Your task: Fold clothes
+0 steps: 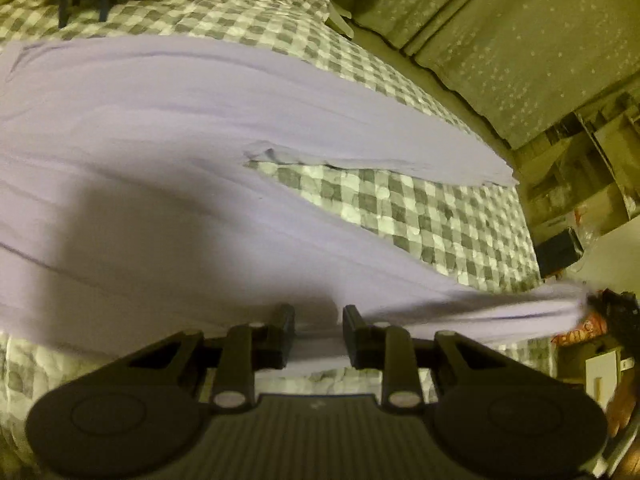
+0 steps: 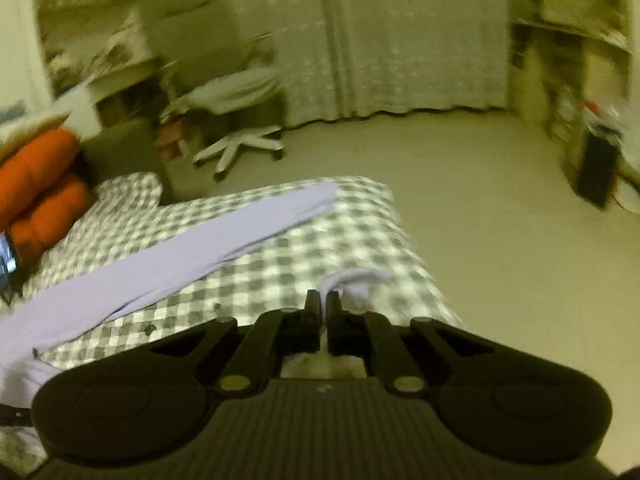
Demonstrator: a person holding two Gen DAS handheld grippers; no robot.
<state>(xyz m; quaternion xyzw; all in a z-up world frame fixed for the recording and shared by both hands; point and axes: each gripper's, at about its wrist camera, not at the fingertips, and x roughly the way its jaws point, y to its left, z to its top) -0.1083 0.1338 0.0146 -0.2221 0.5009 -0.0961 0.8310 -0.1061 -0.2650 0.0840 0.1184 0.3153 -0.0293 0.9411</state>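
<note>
Trousers [image 1: 168, 128] of pale lilac lay spread across a bed [image 1: 420, 216] covered in a grey-and-white check, their two legs parting toward the right in the left wrist view. The far leg ran out to the bed's right edge. The near leg was drawn up off the cover toward the lower right, its end bunched and blurred.

The left gripper [image 1: 319, 330] sat low over the near edge of the cloth, its jaws partly closed with a fold of the lilac fabric between them; the pads appeared to be grasping it, though blur softened the contact.

In the right wrist view the right gripper [image 2: 323, 312] had its jaws clenched almost together on a thin strip of the same fabric, a small loop of which puffed out just beyond the tips. The other leg [image 2: 192, 256] stretched flat across the bed to the left, toward its far edge.

An orange cushion [image 2: 36, 176] rested at the far left of the bed. A white swivel chair [image 2: 240, 120] stood on the floor beyond, before a pale curtain [image 2: 400, 40].
</note>
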